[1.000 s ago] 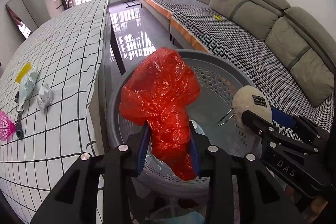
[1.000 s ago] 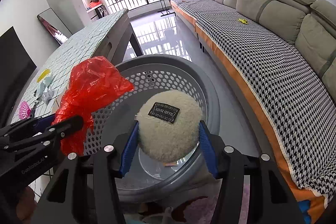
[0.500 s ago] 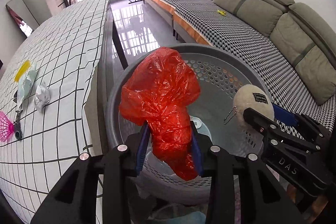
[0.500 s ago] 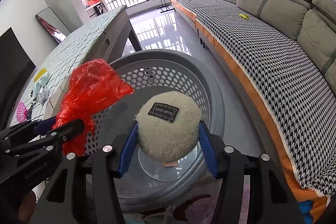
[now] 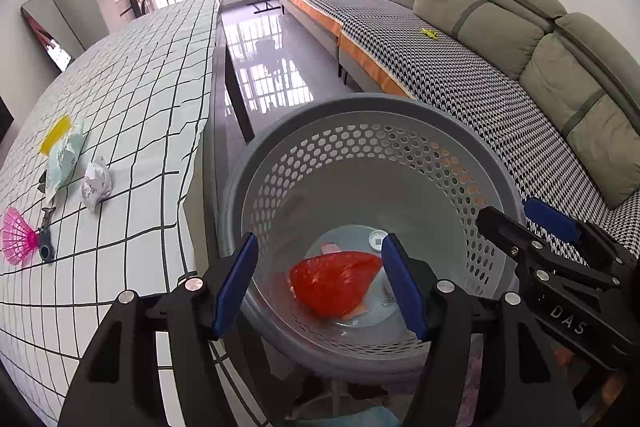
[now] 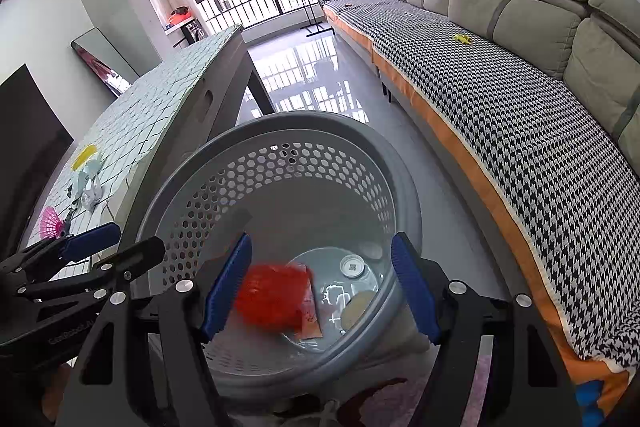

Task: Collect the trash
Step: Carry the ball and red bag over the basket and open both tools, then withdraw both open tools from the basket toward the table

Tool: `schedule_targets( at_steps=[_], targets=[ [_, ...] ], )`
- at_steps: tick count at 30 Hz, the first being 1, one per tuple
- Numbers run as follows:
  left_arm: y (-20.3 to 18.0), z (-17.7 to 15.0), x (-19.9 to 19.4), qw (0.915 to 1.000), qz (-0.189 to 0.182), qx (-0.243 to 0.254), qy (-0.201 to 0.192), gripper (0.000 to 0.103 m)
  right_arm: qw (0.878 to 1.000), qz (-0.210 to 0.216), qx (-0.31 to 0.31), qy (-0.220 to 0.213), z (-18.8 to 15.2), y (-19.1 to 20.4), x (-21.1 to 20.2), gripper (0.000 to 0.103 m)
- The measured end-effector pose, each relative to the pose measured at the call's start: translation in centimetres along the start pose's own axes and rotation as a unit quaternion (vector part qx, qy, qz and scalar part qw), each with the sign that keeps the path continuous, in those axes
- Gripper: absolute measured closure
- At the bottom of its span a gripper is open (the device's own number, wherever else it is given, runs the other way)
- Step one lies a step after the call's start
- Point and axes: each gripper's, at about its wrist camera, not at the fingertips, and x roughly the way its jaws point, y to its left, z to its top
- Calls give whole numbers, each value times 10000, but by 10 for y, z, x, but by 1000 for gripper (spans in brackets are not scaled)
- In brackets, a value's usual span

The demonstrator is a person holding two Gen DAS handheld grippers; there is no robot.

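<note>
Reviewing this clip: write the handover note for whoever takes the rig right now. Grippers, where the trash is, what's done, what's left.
Left gripper: open, empty, above the grey basket.
Right gripper: open, empty, above the same basket.
Done: red plastic bag and round cream pad lie on the basket floor.
Left: on the checked table, crumpled white wrapper, pale green pouch, pink shuttlecock.

A glossy crinkled red plastic bag [image 5: 334,281] lies in the matt grey perforated plastic basket [image 5: 360,107]; floor tiles [image 5: 272,67] shine.
</note>
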Motion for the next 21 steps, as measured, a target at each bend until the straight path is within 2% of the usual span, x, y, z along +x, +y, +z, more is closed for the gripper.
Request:
schedule_targets(
  at_steps=[5,7,10,17,21],
  targets=[
    [2,0,-4,10000,-5,-30,-45,32,10000,36,39,0,0,-1,-2,34],
    [5,1,-8,9999,-42,-89,-99,25,10000,53,44,-25,2,0,-5,34],
    [8,2,-14,9997,-55,-158,-204,20,9999,40,32,-94,4,2,-11,34],
    [14,0,-31,9988,-36,-230,-429,10,9998,-1,-17,-205,6,10,-27,34],
    [22,-2,-42,9981,-13,-308,-540,8,9996,5,-80,-276,6,19,-37,34]
  ],
)
